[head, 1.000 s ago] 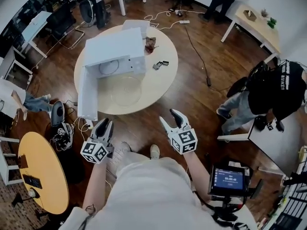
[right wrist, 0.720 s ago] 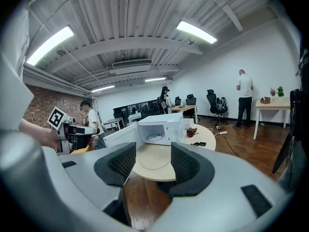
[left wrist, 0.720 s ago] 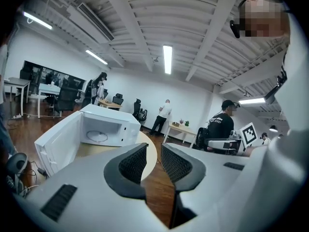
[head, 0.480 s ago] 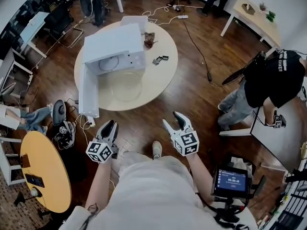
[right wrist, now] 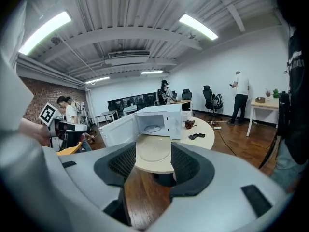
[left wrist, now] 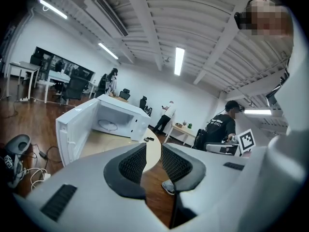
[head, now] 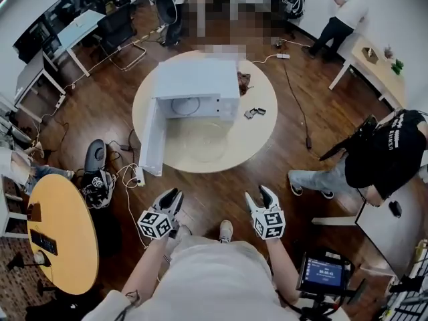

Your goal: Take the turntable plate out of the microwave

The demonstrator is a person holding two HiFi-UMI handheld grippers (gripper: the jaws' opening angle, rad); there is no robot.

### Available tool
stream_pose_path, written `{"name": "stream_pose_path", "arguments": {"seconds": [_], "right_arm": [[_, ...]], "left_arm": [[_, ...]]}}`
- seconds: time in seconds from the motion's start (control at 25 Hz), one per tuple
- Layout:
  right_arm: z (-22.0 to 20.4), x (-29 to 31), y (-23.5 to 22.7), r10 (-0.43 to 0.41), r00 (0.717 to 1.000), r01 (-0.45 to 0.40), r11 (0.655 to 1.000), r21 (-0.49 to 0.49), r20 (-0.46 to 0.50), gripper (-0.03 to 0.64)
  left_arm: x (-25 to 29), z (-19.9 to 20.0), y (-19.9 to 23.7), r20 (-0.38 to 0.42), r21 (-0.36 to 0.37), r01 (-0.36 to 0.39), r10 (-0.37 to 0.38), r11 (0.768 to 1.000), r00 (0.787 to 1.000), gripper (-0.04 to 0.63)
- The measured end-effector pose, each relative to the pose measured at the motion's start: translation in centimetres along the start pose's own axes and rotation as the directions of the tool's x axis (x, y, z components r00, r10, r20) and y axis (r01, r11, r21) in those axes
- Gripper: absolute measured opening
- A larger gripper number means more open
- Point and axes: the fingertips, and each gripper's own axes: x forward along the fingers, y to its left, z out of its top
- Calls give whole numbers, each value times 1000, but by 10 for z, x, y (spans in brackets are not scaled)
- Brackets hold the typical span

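Observation:
A white microwave (head: 196, 85) stands on a round light table (head: 261, 136) with its door (head: 152, 139) swung open to the left. A clear glass turntable plate (head: 206, 141) lies flat on the table just in front of the oven. Both grippers hang over the wood floor, well short of the table. My left gripper (head: 170, 198) has its jaws a narrow gap apart with nothing between them. My right gripper (head: 261, 196) is open wider and empty. Through the right gripper's jaws (right wrist: 153, 162) the plate (right wrist: 154, 148) and the open microwave (right wrist: 161, 120) show; the left gripper (left wrist: 153, 161) faces the microwave (left wrist: 116, 122).
Small black items (head: 253, 113) and a brown object (head: 243, 81) lie on the table right of the oven. A yellow round table (head: 60, 229), a power strip and cables (head: 127, 176) are at the left. A person in black (head: 384, 156) sits at the right; a screen (head: 323, 271) stands near my right side.
Both grippers have dropped lower and drawn back toward my body. The head view has shifted, so the table and microwave now sit further right in the picture. Jaw gaps look unchanged.

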Motion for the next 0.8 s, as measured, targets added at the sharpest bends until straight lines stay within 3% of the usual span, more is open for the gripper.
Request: {"name": "stream_pose_path", "arguments": {"seconds": [0.24,0.8], "right_arm": [[14,26,38,-28,999,28,999,25,14,232],[-32,69,73,-76,995,76,997,2,-61,232]], "left_arm": [[-27,4,48,-38,-22,-20,19,1000,999,78],[-50,-24,113,-123,-39,-64,58,997,991,78]]}}
